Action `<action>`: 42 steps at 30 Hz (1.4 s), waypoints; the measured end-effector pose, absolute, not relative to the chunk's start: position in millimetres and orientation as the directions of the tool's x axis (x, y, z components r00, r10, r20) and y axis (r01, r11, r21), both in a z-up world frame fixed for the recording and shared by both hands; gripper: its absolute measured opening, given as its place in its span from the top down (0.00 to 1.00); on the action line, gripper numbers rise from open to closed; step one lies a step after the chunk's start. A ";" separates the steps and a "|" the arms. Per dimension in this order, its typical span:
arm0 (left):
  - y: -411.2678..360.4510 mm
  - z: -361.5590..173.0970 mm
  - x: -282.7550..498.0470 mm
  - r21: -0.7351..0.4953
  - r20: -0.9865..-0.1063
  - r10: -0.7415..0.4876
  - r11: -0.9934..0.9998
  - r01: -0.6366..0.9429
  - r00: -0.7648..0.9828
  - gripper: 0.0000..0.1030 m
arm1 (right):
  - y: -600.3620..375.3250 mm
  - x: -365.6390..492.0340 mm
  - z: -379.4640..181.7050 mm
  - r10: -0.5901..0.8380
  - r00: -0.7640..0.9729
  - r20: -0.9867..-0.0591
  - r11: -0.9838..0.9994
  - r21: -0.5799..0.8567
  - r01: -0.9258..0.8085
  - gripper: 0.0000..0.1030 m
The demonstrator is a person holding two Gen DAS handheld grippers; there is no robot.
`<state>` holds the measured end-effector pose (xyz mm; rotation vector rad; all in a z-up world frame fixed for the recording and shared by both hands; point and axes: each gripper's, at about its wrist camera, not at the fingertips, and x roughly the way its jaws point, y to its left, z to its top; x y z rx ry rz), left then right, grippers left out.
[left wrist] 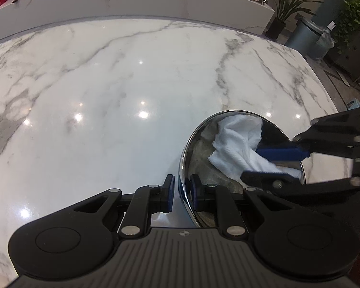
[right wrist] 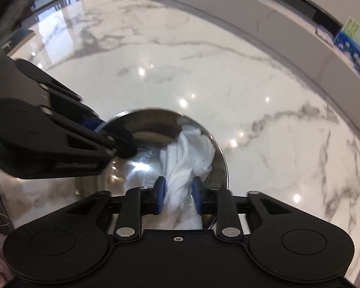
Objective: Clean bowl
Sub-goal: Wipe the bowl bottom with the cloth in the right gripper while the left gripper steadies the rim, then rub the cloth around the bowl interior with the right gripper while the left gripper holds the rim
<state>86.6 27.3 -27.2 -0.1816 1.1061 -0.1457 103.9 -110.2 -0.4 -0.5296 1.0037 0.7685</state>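
A steel bowl (left wrist: 194, 144) sits on the marble tabletop (left wrist: 108, 84), lower right of the left view, mouth up. The left gripper (left wrist: 182, 193) pinches its near rim. A white cloth (right wrist: 184, 163) lies lengthwise inside, running toward the far rim, between the right gripper (right wrist: 178, 198) fingers, which stand slightly apart.

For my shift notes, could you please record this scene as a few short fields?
surface: marble table
bowl: shiny steel, upright on the table
cloth: white, crumpled, inside the bowl
left gripper: jaws shut on the bowl's rim, one pad outside, one inside
right gripper: reaching into the bowl, jaws parted with the cloth between them; grip looks loose
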 end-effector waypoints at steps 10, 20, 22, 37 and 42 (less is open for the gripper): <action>29.2 -22.5 82.3 -0.247 -0.858 -0.228 0.969 0.021 0.459 0.87 | -104.9 104.5 -8.5 0.308 0.305 -0.901 0.633 -0.045 -0.773 0.78; 27.6 -22.1 83.7 -0.245 -0.861 -0.230 0.969 0.025 0.454 0.87 | -96.9 110.6 -20.3 0.308 0.299 -0.903 0.668 -0.019 -0.744 0.85; 27.7 -21.7 83.5 -0.247 -0.862 -0.228 0.969 0.017 0.454 0.87 | -94.6 109.6 -21.0 0.331 0.281 -0.901 0.664 0.011 -0.747 0.85; 18.2 -21.0 84.0 -0.173 -0.875 -0.175 0.984 0.047 0.452 0.92 | -94.1 105.1 -15.0 0.304 0.206 -0.930 0.639 0.039 -0.769 0.88; 16.6 -19.8 85.1 -0.151 -0.874 -0.159 0.987 0.055 0.459 0.92 | -97.0 104.7 -13.9 0.225 0.292 -0.930 0.641 -0.084 -0.763 0.88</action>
